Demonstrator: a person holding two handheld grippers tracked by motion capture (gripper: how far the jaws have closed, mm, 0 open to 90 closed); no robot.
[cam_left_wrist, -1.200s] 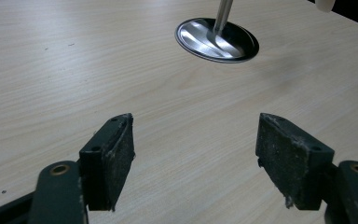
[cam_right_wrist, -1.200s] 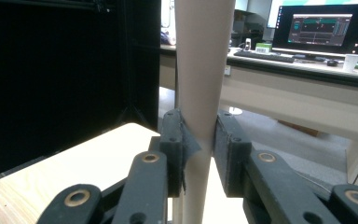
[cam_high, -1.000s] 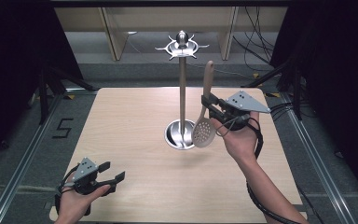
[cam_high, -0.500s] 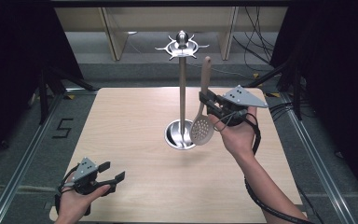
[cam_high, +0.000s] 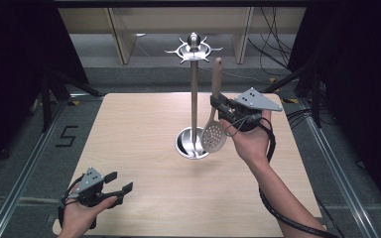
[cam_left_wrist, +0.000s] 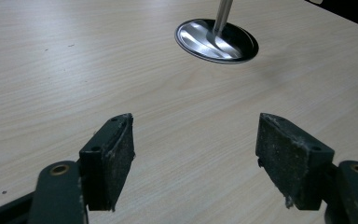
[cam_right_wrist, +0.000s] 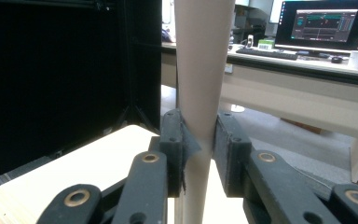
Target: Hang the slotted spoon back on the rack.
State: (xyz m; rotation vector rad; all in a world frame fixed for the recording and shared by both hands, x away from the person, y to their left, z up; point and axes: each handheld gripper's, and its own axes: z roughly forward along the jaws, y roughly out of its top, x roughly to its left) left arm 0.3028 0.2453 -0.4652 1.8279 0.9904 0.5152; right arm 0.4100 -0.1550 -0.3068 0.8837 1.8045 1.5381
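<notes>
1. Right gripper (cam_high: pixel 218 105) is raised over the far right part of the table (cam_high: pixel 129 129), jaws clamped on the handle of a beige slotted spoon (cam_high: pixel 214 134).
2. Spoon hangs about upright: perforated bowl down, handle end up, above the jaws.
3. In the right gripper view the handle (cam_right_wrist: pixel 200 70) runs straight up between the two pads (cam_right_wrist: pixel 172 140), pinched on both sides.
4. Spoon bowl sits just right of the metal stand (cam_high: pixel 194 99), close to its pole, in front of the round base (cam_high: pixel 192 148); cannot tell if it touches the pole.
5. The hook ring at the top of the stand (cam_high: pixel 193 49) lies higher than the spoon handle end.
6. Left gripper (cam_high: pixel 121 186) rests low at the near left table corner, jaws apart, nothing between them; well apart from the spoon.
7. Left gripper view: open pads (cam_left_wrist: pixel 116 149) over bare wood, stand base (cam_left_wrist: pixel 216 41) farther off.
</notes>
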